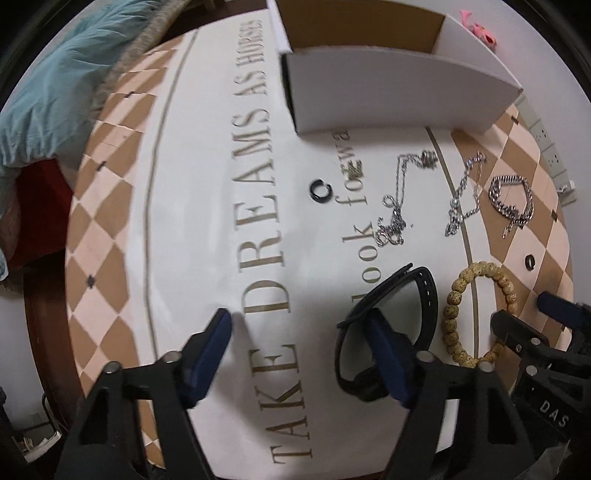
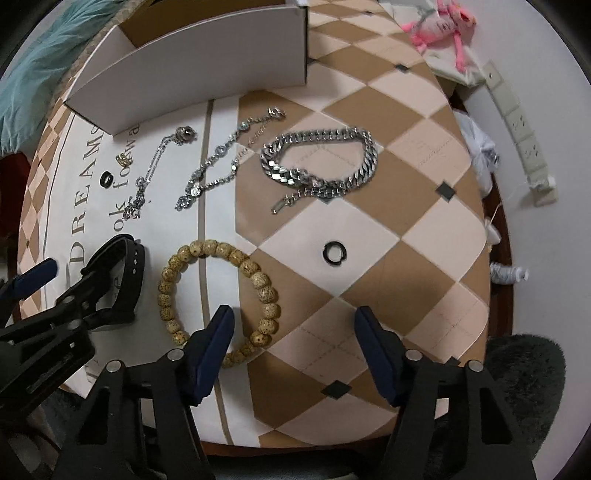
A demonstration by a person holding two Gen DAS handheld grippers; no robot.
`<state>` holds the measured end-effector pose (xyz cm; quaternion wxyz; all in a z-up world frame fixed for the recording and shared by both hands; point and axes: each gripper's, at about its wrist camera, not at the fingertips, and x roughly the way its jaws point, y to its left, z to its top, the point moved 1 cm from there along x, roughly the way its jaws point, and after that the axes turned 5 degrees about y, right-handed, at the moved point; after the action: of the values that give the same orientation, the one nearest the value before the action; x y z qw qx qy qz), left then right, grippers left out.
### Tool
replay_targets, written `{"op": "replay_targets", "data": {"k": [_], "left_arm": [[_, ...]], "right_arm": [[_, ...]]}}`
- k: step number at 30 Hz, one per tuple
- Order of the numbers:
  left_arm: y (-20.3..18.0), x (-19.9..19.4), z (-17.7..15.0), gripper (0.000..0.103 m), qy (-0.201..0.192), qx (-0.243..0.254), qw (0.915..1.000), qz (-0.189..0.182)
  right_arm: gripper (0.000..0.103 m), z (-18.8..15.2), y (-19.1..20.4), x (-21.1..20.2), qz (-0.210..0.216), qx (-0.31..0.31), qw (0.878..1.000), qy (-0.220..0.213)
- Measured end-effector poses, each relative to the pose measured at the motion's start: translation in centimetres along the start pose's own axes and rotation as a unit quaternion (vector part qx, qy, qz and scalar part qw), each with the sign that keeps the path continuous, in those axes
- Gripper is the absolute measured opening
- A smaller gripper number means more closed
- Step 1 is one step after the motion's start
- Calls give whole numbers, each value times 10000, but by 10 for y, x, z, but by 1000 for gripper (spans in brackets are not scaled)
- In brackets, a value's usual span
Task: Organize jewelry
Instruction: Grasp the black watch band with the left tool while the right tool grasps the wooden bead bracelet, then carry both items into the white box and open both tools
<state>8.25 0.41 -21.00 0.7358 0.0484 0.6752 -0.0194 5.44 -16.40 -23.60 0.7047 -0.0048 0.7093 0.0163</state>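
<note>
Jewelry lies on a round printed table (image 1: 207, 229). My left gripper (image 1: 299, 332) is open; its right finger sits inside a black watch strap (image 1: 417, 291), which also shows in the right wrist view (image 2: 129, 273). My right gripper (image 2: 295, 328) is open above the table, its left finger over a wooden bead bracelet (image 2: 266, 284), also in the left wrist view (image 1: 452, 306). Further off lie a chunky silver chain (image 2: 321, 158), a thin crystal chain (image 2: 221, 158), a pendant necklace (image 2: 155, 166), a black ring (image 2: 334, 253), a second black ring (image 1: 320, 190) and a small gold ring (image 2: 123, 158).
An open white cardboard box (image 1: 388, 85) stands at the far side of the table, also in the right wrist view (image 2: 207, 62). A power strip (image 2: 517, 125) and a pink toy (image 2: 439, 26) lie on the floor to the right. A teal cloth (image 1: 62, 74) lies at the left.
</note>
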Motion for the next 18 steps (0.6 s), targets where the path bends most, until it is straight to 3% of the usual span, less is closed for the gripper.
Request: {"op": "replay_targets", "data": {"k": [3,5,7,14,18], "left_arm": [[-3,-2,-1,53,-83,114,9998,-129],[-6,-4,-3,31,-100,184,9994,-270],[-5,-6,-8,25,-108,222,9994,-251],[3,-11,-31,7,-128,163,9993,-319],[11,-11,-39,5,-168,110,9991,-379]], "right_arm": [[53,-4,0,-1,-55,-117,9999,-71],[30,-6,-5,-2,-49,-100,9999,-41],[20,-6,-13,-4,-6,-7,10000,43],[19,-18,-24,-8,-62,16,9999,89],[19,-15,-23,-7,-126,-36,9999,6]]}}
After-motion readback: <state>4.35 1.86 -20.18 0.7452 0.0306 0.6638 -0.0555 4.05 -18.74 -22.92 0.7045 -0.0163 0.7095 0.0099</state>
